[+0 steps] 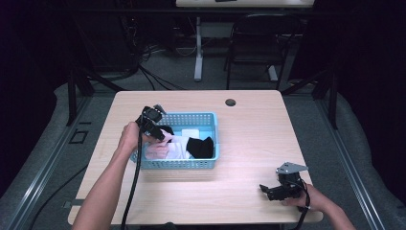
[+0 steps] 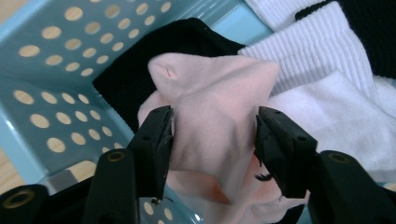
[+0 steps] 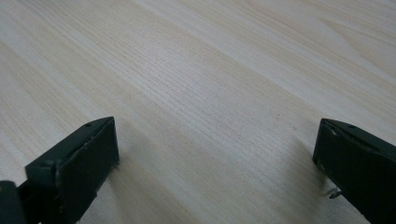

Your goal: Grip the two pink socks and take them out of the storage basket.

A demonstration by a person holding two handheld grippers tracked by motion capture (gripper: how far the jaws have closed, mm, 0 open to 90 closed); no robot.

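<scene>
A light blue perforated basket (image 1: 191,115) sits left of the table's middle and holds several socks. My left gripper (image 1: 160,134) reaches down into its left end. In the left gripper view its jaws (image 2: 214,135) stand on either side of a bunched pink sock (image 2: 215,121), and both pads press the fabric. Under the pink sock lies a black sock (image 2: 140,74), with white socks (image 2: 327,107) beside it. From above, the pink sock (image 1: 155,148) lies by the basket's left wall. My right gripper (image 1: 268,190) rests open near the front right edge, jaws (image 3: 217,154) wide over bare wood.
Another black sock (image 1: 200,146) and a white one (image 1: 178,146) lie in the basket's middle. The wooden table (image 1: 249,134) has a round cable hole (image 1: 231,102) at the back. A chair (image 1: 256,43) and a table leg (image 1: 198,57) stand beyond it.
</scene>
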